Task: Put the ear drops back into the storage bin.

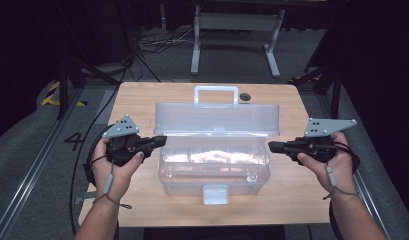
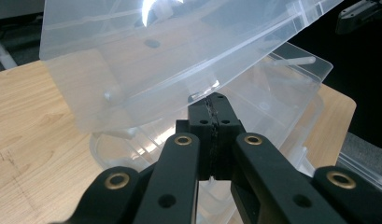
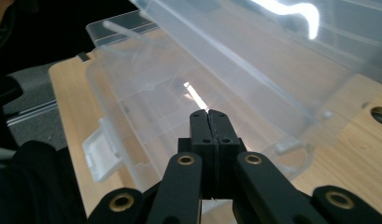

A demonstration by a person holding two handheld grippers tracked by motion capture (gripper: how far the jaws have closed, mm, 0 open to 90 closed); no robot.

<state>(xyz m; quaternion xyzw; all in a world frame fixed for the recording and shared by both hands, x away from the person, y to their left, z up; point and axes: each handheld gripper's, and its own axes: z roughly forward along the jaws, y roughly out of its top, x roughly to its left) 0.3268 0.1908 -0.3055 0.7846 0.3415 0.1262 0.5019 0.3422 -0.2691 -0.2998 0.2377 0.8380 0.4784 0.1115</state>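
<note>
A clear plastic box (image 1: 214,172) stands mid-table with a white latch (image 1: 215,194) at its front. Its clear lid (image 1: 217,119), with a handle (image 1: 215,95), is raised and tilts over the box. My left gripper (image 1: 162,141) is at the box's left end, jaws shut, tips right at the lid's lower left corner. In the left gripper view the shut left gripper (image 2: 215,100) meets the lid (image 2: 170,60) edge. My right gripper (image 1: 272,146) is at the right end, also shut. In the right gripper view the right gripper (image 3: 208,114) points under the lid (image 3: 272,60) into the box (image 3: 146,98).
The wooden table (image 1: 142,100) has a dark round hole (image 1: 245,96) behind the box, near its far edge. A white metal frame (image 1: 237,22) and loose cables (image 1: 157,40) lie on the floor beyond. Dark stands flank the table on both sides.
</note>
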